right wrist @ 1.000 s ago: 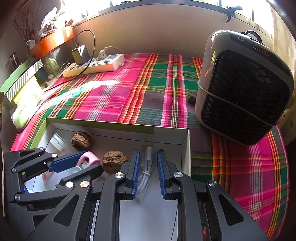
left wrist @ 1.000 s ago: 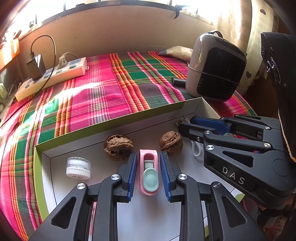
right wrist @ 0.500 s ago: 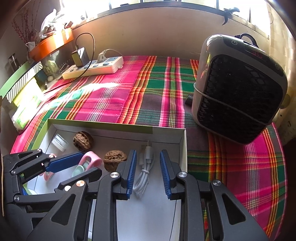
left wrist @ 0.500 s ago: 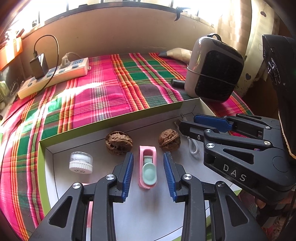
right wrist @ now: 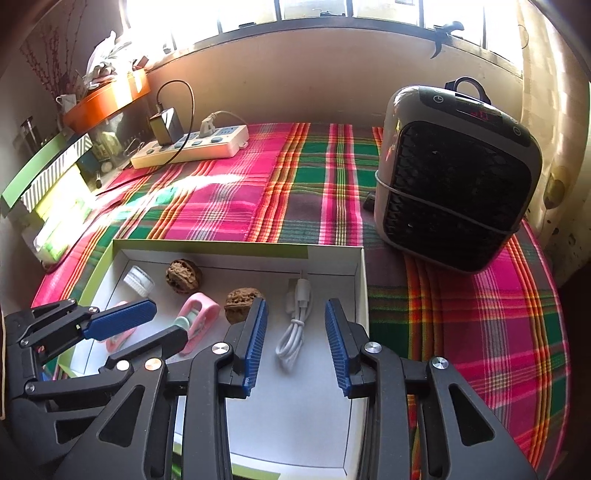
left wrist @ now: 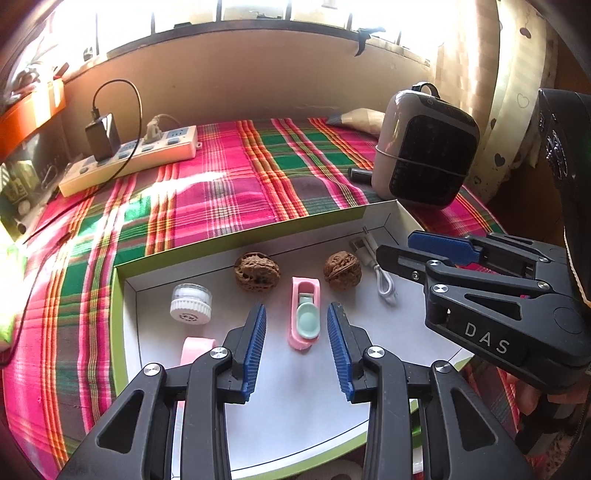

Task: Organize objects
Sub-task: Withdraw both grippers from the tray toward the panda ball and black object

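Your left gripper (left wrist: 296, 317) has just spread its jaws, clear of the pink-and-mint plastic clip (left wrist: 304, 314) lying between them in the white, green-edged cardboard box (left wrist: 229, 236). Your right gripper (right wrist: 295, 317), at its 3 o'clock, has likewise just opened around the coiled white charging cable (right wrist: 293, 328), touching nothing.

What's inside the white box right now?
In the box: two walnuts, a white-capped jar, a pink-and-mint holder, a coiled white cable, a pink piece partly hidden behind the left gripper.

Bright backlit window (right wrist: 369, 11), glare on cloth (left wrist: 207, 184), fisheye-warped dark edges
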`<state>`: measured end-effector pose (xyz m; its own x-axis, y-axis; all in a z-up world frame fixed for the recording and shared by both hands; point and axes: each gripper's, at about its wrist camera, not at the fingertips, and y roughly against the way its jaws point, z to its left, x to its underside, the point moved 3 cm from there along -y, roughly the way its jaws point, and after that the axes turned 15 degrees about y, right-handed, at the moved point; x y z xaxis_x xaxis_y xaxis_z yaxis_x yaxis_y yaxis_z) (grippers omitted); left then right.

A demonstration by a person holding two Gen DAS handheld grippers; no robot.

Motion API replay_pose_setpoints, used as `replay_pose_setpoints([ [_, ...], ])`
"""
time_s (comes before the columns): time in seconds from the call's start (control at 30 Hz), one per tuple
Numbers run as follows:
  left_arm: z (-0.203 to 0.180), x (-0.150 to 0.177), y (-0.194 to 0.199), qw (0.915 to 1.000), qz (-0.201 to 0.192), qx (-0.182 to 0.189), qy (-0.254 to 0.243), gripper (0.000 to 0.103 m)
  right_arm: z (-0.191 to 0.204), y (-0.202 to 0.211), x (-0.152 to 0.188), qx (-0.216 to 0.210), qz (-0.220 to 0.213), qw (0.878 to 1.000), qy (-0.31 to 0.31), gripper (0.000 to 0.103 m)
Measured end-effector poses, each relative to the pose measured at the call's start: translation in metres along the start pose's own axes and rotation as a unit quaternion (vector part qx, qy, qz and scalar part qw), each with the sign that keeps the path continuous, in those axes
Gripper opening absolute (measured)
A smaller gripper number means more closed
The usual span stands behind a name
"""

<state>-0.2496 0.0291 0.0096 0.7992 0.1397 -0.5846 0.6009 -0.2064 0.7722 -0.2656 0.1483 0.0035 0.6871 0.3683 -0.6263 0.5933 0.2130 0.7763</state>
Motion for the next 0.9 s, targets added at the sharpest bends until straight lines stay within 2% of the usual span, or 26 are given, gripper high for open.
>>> replay_pose_setpoints([
  [0.63, 0.009, 0.024, 0.051, 0.9991, -0.042, 0.001, 0.011, 0.033, 0.022, 0.041, 0.019, -0.003, -0.030, 0.999, -0.012, 0.034],
  [0.9, 0.011, 0.039, 0.064, 0.9989, -0.045, 0.007, 0.012, 0.033, 0.033, 0.059, 0.029, 0.004, -0.043, 0.999, -0.013, 0.034],
])
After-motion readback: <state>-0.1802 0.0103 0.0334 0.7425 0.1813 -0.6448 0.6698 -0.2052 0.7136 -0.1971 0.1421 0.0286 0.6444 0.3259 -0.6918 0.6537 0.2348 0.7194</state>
